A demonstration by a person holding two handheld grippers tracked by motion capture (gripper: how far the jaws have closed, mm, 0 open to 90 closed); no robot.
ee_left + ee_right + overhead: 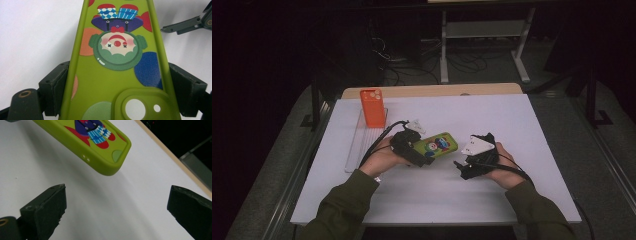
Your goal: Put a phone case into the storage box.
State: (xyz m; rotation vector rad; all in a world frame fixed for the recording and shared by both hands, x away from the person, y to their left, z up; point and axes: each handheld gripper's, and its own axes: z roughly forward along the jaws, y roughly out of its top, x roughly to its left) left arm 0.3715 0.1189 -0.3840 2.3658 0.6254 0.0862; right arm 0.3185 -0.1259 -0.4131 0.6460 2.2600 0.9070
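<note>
A green phone case (437, 145) with a cartoon clown print is held just above the white table (512, 115). My left gripper (424, 151) is shut on its camera end; in the left gripper view the case (117, 62) runs up between both jaws. My right gripper (460, 165) stands open just right of the case, with nothing between its fingers. In the right gripper view the case's free end (100, 147) hangs above and ahead of the spread jaws. An orange phone case (372, 107) stands upright at the back left.
A clear flat tray (358, 140) lies on the table's left side under the orange case. A wooden board edge (432, 90) runs along the table's far side. Beyond it are table legs and cables on a dark floor.
</note>
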